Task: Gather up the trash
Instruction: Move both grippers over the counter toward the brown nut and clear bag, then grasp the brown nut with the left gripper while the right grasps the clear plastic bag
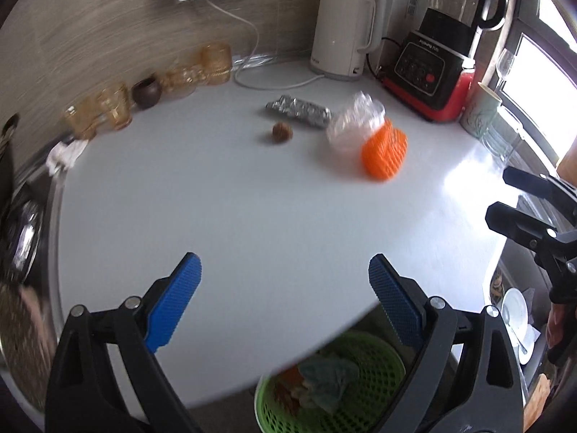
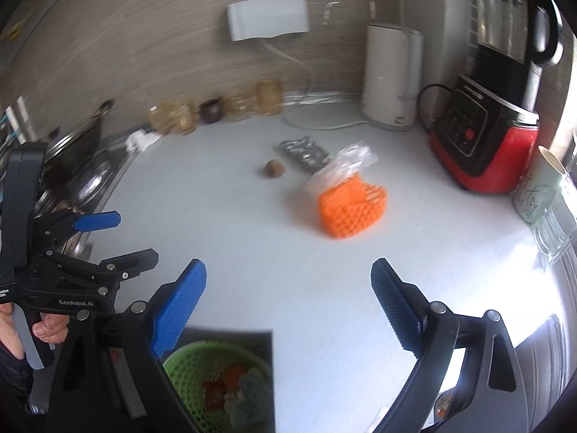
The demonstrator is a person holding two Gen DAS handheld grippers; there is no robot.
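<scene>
Both claws hang above the near edge of the white desk (image 1: 223, 195), each with its blue ribbed pads spread wide and nothing between them. The left claw (image 1: 285, 303) shows in its own view over bare desk surface; the right claw (image 2: 288, 303) shows the same wide gap in its view, and the left one appears again there at the left edge, gripped by a hand (image 2: 47, 324).

The trash left on the desk sits well beyond both claws, toward the back. An orange foam fruit net (image 1: 384, 153) lies touching a crumpled clear plastic bag (image 1: 351, 119). Just behind them rests a crinkled silver foil wrapper (image 1: 299, 110), and near its left end sits a small round brown lump (image 1: 282, 132) (too blurred to identify).

Below the desk's front edge stands a green plastic mesh basket (image 2: 187, 371), already holding some crumpled scraps, pale and orange-red.

Along the back wall stand a white electric kettle (image 1: 342, 32), a black-and-red blender (image 1: 438, 72), a row of amber glass cups (image 1: 216, 63) and a small dark brown pot (image 1: 147, 91). A crumpled white tissue (image 1: 65, 155) lies at the desk's left edge beside the sink.
</scene>
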